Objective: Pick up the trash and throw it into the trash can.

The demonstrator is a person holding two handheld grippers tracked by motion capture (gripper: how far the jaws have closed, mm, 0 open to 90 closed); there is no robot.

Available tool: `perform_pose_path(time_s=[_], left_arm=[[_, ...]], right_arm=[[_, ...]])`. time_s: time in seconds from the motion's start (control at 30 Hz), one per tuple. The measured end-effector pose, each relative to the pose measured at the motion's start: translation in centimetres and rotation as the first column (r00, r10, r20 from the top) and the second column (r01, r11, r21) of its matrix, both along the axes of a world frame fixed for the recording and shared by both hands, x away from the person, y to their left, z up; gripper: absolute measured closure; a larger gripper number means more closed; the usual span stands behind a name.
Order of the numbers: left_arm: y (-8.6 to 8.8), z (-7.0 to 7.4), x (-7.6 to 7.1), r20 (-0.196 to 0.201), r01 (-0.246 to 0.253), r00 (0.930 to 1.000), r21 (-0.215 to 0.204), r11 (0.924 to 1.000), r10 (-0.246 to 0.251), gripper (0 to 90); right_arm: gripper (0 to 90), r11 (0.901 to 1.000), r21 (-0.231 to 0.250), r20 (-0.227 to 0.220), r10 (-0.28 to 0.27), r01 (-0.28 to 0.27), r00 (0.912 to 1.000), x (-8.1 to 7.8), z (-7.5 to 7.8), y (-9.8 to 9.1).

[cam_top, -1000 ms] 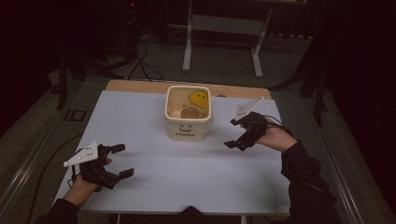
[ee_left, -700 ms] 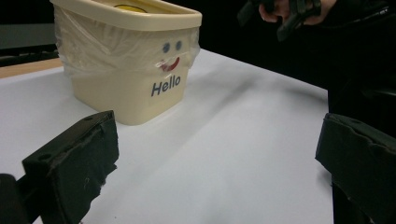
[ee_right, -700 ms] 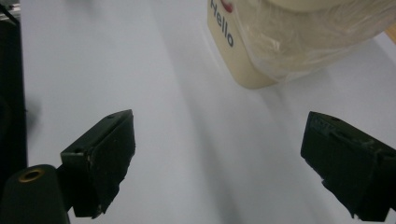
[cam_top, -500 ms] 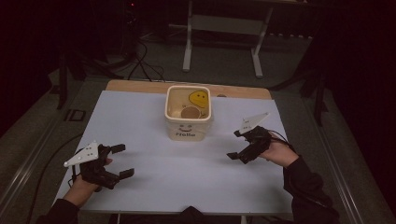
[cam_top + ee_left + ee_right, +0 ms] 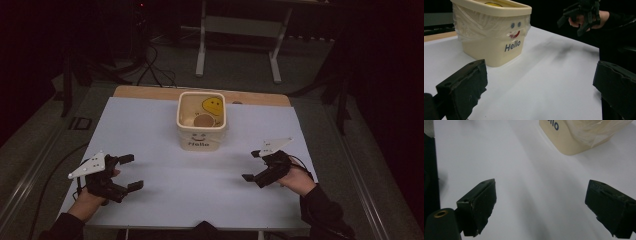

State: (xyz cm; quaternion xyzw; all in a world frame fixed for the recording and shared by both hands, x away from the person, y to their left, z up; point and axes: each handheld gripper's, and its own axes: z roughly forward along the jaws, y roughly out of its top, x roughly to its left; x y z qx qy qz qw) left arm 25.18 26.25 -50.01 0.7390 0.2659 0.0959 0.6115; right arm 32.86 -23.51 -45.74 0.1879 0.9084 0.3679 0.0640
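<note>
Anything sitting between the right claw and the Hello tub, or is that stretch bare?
Bare. In the high view, only white table cover lies between the right claw and the tub. The right gripper view shows the same empty sheet up to the tub.

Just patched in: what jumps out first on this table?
A cream tub with a smiley face and "Hello" on its front stands at the middle of the white table, a liner bag folded over its rim. The left tongs and right tongs flank it, open and empty.

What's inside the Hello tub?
Inside the cream tub you can see a brown round thing, a pale lump beside it and a yellow smiley face. The walls hide anything deeper down.
</note>
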Motion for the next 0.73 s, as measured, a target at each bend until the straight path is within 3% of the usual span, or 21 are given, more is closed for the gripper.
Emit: perform_pose_path(time_s=[0.3, 0.37, 0.73], left_arm=[[0.0, -0.1, 0.0, -0.004, 0.005, 1.0000, -0.001, 1.0000, -0.005, 0.5], [-0.1, -0.1, 0.1, -0.005, 0.006, 1.0000, -0.001, 1.0000, -0.006, 0.5], [-0.1, -0.1, 0.0, -0.003, 0.011, 0.9999, 0.003, 0.9999, -0.011, 0.5]], right_arm=[[10.8, 0.9919, 0.111, 0.012, -0.062, 0.061, 0.9980, -0.5, -1.7, -0.2], [10.8, 0.9905, 0.116, 0.031, -0.079, 0.075, 0.9964, -0.5, -1.9, -0.1], [10.7, 0.9856, 0.142, 0.040, -0.099, 0.092, 0.9943, -0.6, -2.4, -0.3]])
